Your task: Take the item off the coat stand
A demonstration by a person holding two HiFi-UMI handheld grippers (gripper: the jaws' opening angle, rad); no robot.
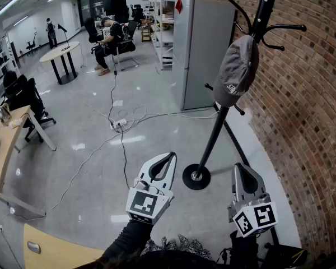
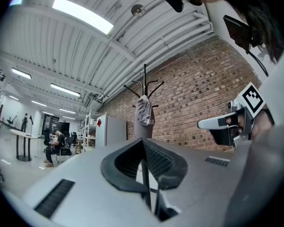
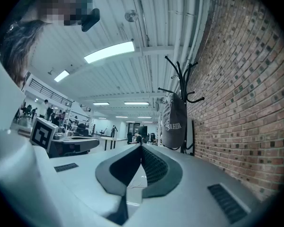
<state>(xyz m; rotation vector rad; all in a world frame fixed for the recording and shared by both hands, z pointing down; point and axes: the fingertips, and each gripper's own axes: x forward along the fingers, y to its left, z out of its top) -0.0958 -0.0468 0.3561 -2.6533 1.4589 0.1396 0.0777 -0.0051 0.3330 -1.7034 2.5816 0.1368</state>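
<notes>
A grey cap (image 1: 236, 72) hangs on a hook of the black coat stand (image 1: 216, 129) beside the brick wall. It also shows in the left gripper view as the cap (image 2: 144, 114) and in the right gripper view as the cap (image 3: 173, 125). My left gripper (image 1: 170, 157) is low in the head view, short of the stand's base, its jaws shut with nothing between them. My right gripper (image 1: 238, 167) is to the right of the base, also shut and empty. Both stand well below the cap and apart from it.
The stand's round base (image 1: 196, 177) rests on the grey floor. A grey cabinet (image 1: 200, 52) stands behind the stand. Cables and a power strip (image 1: 120, 124) lie on the floor. Wooden desks (image 1: 3, 153) are at the left. A seated person (image 1: 110, 40) is far back.
</notes>
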